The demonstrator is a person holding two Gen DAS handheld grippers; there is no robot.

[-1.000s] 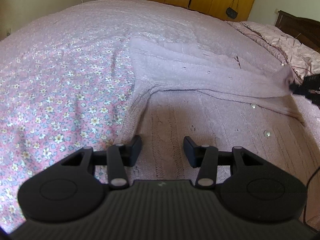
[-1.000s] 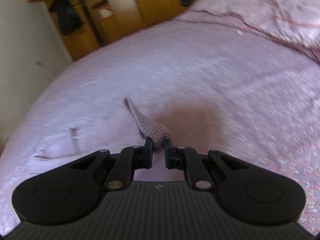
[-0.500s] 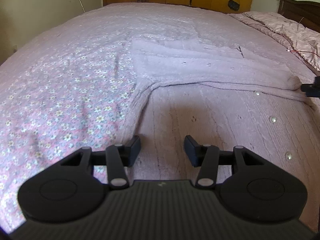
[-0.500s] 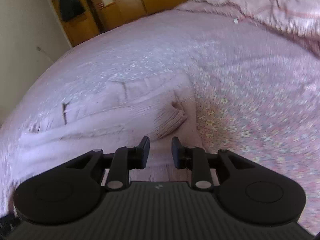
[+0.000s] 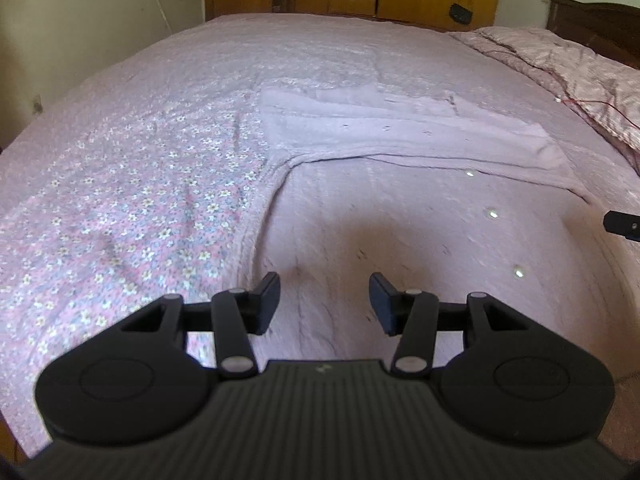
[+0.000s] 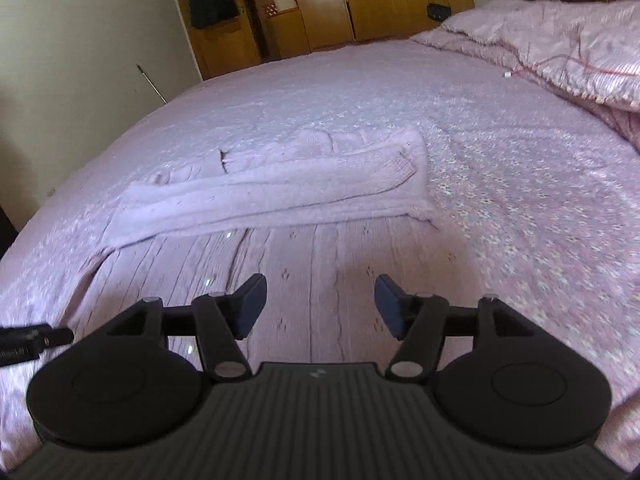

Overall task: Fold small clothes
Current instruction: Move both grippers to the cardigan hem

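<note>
On the flowered bedspread (image 5: 132,184): pale knitted cardigan (image 5: 400,216) spread flat, buttons up, both sleeves (image 6: 280,188) folded across the upper body. Left gripper (image 5: 324,300) poised over the lower left part of the garment, jaws about half apart, nothing between them. Right gripper (image 6: 320,304) above the lower right part, jaws just opened wide, empty; sleeve cuff (image 6: 394,172) lying free on the far fold. Step in hand, by judgement: taking the hem to fold the body upward. Recommended: grip each lower corner at matching points, pinch every layer of knit, lift evenly, carry the hem to the shoulder line without dragging the sleeves out of place. Soft knit likely to stretch if pulled unevenly.
</note>
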